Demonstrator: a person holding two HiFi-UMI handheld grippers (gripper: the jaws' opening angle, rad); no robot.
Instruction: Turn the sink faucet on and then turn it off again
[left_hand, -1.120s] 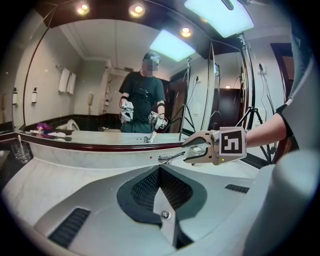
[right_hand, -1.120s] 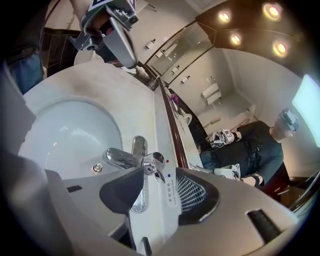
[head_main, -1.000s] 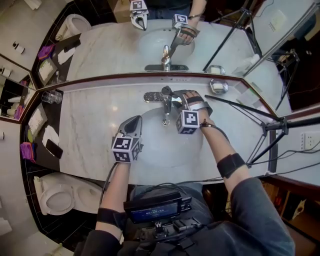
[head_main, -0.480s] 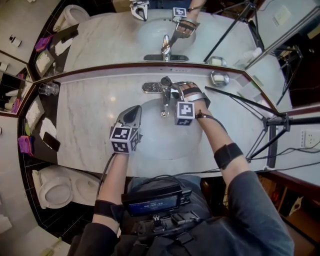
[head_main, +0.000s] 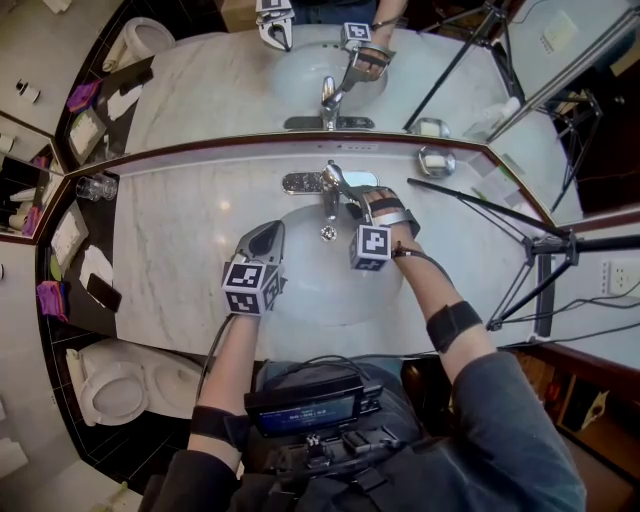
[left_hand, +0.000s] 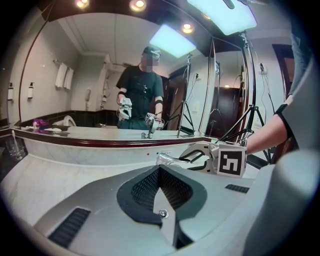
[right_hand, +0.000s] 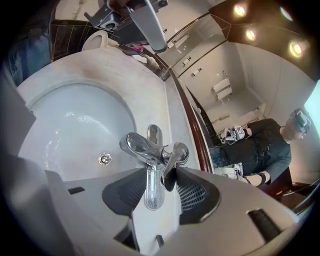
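A chrome faucet (head_main: 329, 205) stands at the back of the white sink (head_main: 300, 290). Its lever handle (head_main: 337, 180) points toward my right gripper (head_main: 350, 200). In the right gripper view the handle (right_hand: 172, 157) lies between the two dark pads (right_hand: 197, 195) of the right gripper (right_hand: 161, 175), with a gap on its left side. Those jaws have closed a little and stand open around the lever. I see no stream from the spout (right_hand: 135, 145). My left gripper (head_main: 265, 238) hovers over the basin's left rim, shut and empty, its tips (left_hand: 160, 172) meeting.
A marble counter (head_main: 180, 240) surrounds the sink, with a mirror (head_main: 230, 90) along its back. A glass (head_main: 97, 187) stands far left and a soap dish (head_main: 437, 160) at the back right. Tripod legs (head_main: 520, 240) cross the right side. A toilet (head_main: 115, 390) sits lower left.
My right gripper has sunk slightly and come in around the faucet lever. The left gripper stays where it was.
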